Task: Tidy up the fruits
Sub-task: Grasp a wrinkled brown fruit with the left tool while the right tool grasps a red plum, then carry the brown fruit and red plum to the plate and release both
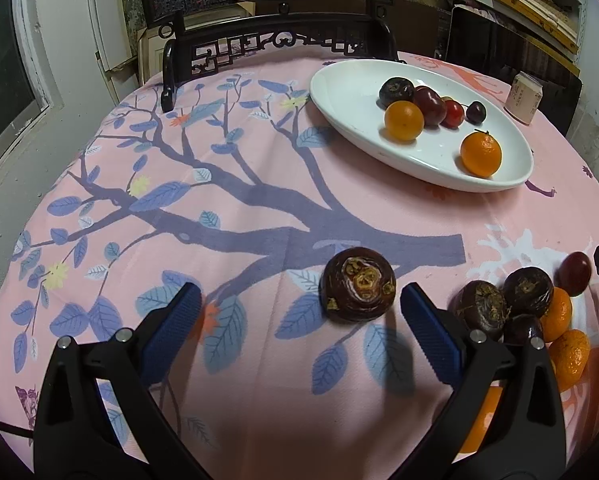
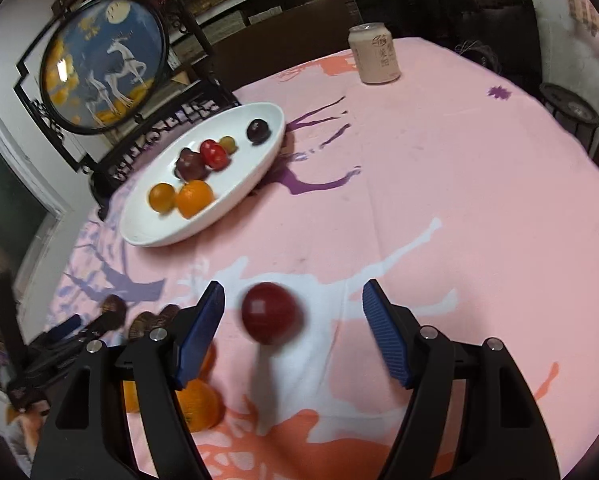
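Observation:
In the left wrist view my left gripper [image 1: 299, 304] stands open low over the pink cloth. A dark brown water chestnut [image 1: 357, 284] lies just past its tips, close to the right finger, untouched. To its right is a heap of chestnuts [image 1: 527, 290], oranges [image 1: 569, 356] and a red plum [image 1: 575, 273]. In the right wrist view my right gripper [image 2: 293, 314] is open around that red plum [image 2: 271, 312], which looks blurred and has a gap to each pad. The white oval plate [image 1: 351, 88] [image 2: 147, 232] holds two oranges, dark fruits and red cherries.
A pale drink can [image 2: 375, 54] stands at the table's far side, right of the plate. A dark carved stand with a round deer picture [image 2: 103, 64] rises behind the plate. Oranges [image 2: 199, 400] lie under my right gripper's left finger. The left gripper [image 2: 67, 328] shows at that view's left edge.

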Tool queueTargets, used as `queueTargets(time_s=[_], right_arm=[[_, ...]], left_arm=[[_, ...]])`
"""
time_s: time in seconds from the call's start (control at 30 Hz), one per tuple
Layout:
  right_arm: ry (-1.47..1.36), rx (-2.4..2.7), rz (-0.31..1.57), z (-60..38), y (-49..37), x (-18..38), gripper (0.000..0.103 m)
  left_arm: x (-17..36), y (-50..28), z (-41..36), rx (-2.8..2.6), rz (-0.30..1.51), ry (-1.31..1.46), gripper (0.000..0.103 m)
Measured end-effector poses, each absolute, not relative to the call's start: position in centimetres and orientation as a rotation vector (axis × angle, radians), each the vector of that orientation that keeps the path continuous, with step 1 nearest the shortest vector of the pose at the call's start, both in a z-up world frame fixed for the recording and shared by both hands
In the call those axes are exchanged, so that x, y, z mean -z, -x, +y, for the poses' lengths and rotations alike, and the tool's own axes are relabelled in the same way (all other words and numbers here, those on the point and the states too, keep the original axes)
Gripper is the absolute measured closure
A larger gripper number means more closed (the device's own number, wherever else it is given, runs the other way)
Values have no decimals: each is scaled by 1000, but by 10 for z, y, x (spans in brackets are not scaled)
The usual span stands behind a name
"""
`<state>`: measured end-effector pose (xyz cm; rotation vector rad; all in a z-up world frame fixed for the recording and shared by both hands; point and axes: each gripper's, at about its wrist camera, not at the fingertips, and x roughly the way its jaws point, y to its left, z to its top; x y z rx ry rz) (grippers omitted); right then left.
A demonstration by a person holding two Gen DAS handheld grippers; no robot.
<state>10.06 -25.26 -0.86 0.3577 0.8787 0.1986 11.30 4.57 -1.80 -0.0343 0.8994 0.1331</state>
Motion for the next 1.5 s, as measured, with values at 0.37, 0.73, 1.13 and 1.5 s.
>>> queueTargets(time_s=[0.37,0.73,1.13,1.5], right_arm=[[-304,-211,936,-241,-103,19,32],[-280,-221,958,-243,-95,26,61],[-270,-222,954,-242,-95,26,63],[-153,-192,934,-227,-92,24,63]], left_arm=[[18,-112,42,-118,901,22,2],[15,-112,48,-68,893,77,2],[23,-115,38,-56,920,17,23],[24,-115,21,-9,878,-80,63]])
